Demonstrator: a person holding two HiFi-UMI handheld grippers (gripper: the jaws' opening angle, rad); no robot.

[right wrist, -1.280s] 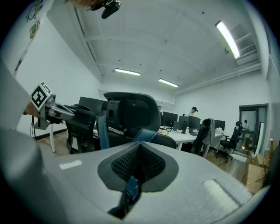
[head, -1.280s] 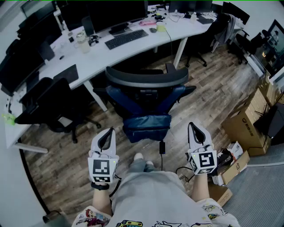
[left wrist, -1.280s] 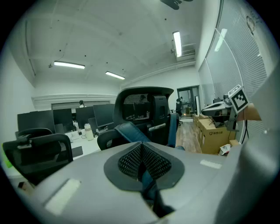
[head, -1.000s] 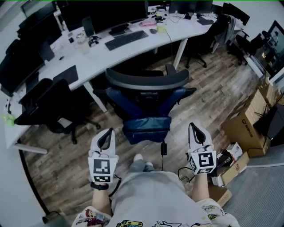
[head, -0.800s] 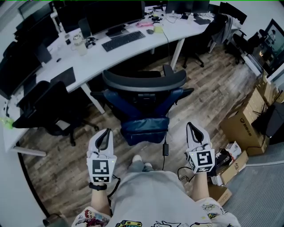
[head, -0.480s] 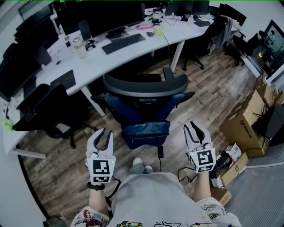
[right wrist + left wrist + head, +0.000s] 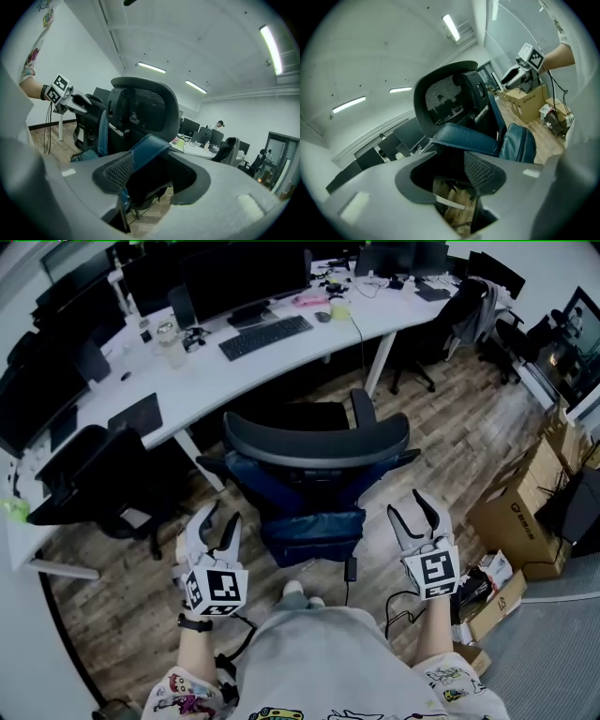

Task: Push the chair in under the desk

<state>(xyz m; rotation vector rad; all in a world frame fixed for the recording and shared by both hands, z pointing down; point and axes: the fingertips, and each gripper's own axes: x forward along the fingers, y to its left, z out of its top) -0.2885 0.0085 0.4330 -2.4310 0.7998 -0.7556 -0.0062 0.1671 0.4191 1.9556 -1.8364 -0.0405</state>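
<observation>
The office chair (image 7: 314, 440) has a black curved back and blue cushions (image 7: 311, 521). It stands pulled out from the white curved desk (image 7: 281, 357), with its back towards me. My left gripper (image 7: 214, 524) hangs just left of the blue lower cushion and my right gripper (image 7: 412, 512) just right of it. Both jaws have just been opening and now stand open, with nothing pressed between the pads. The left gripper view shows the chair (image 7: 454, 101) past the parted fingers. In the right gripper view, the chair's blue cushion (image 7: 143, 150) shows through the gap.
Another black chair (image 7: 98, 474) stands at the left by the desk. Cardboard boxes (image 7: 516, 512) sit on the wood floor at the right. A cable (image 7: 349, 568) hangs behind the chair. A keyboard (image 7: 265, 337) and monitors (image 7: 234, 273) are on the desk.
Both grippers went from shut to open. They moved forward, closer to the sides of the chair's back. The left gripper also rolled.
</observation>
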